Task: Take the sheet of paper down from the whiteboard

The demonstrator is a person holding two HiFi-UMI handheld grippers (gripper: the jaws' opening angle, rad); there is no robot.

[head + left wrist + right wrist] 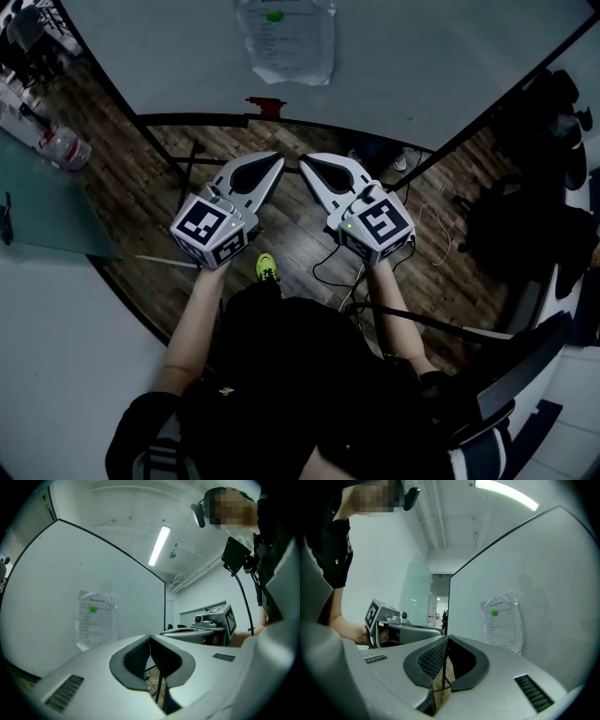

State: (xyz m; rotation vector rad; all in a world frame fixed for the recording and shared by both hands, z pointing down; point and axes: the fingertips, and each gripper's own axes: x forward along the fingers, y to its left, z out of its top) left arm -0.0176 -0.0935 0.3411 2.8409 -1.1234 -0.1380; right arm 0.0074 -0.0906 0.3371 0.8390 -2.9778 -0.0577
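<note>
A printed sheet of paper [285, 42] in a clear sleeve hangs on the whiteboard [441, 56], pinned near its top by a green round magnet [274, 16]. The sheet [96, 618] shows left of centre in the left gripper view, and the paper [502, 619] shows right of centre in the right gripper view. My left gripper [276, 159] and right gripper [307, 160] are held side by side, level, short of the board and below the sheet. Both are shut with nothing between the jaws.
A red object [266, 106] sits on the board's lower ledge under the sheet. The board's stand and cables [342, 262] lie on the wood floor. A plastic bottle [64, 147] stands on a desk at the left. Dark chairs [534, 216] are at the right.
</note>
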